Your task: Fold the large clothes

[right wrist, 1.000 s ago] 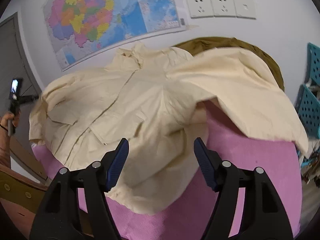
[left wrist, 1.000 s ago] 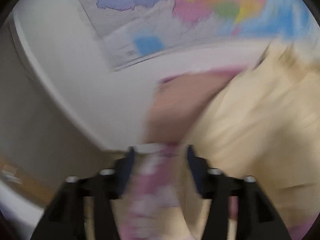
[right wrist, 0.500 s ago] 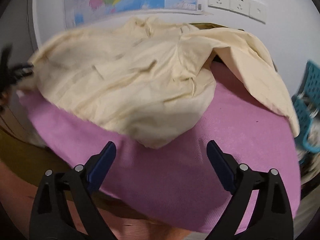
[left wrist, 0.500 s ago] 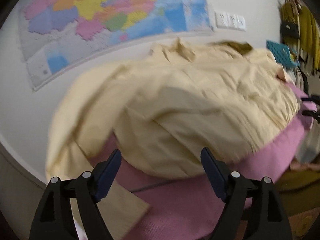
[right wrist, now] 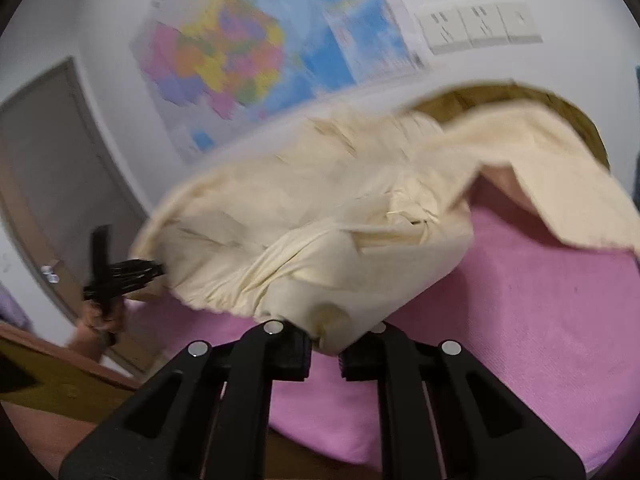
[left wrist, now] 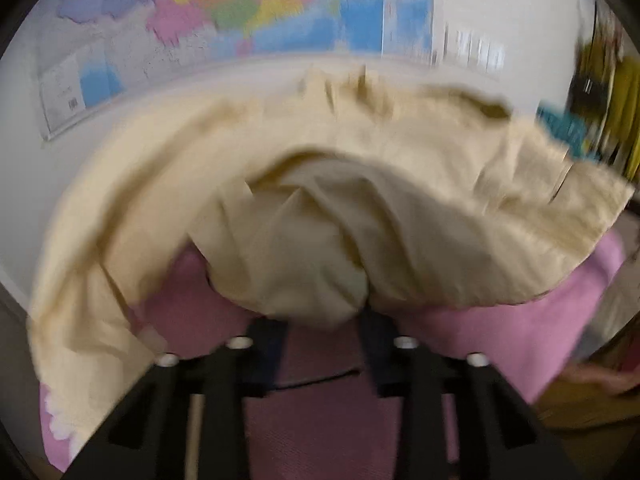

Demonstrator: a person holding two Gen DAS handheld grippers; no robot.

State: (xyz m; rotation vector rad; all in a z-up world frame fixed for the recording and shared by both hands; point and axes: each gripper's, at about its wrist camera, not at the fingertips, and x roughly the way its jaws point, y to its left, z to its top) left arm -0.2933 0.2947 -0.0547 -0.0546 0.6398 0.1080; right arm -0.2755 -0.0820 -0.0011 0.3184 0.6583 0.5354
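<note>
On the pink cover (right wrist: 540, 300), rumpled cream shirt (right wrist: 320, 220); both grippers (left wrist: 324, 320) (right wrist: 325, 346) pinching its hem.

A: From where I'm standing the left wrist view is pretty smeared. The wall map (left wrist: 224, 12) is just color blobs, no labels readable, and its top runs off the frame.

B: Same for the sockets (right wrist: 480, 26) in the right view, soft and streaky. What about the left gripper (left wrist: 322, 322)?

A: Its fingertips are buried under the cream shirt (left wrist: 320, 216), so can't say how they sit on it.

B: Right gripper (right wrist: 325, 350) tips are tucked under a bunched shirt fold too. And that brownish garment (right wrist: 520, 98) behind is mostly covered, only a rim shows.

A: The pink cover (right wrist: 540, 280) gets chopped by the lens edge.
</note>
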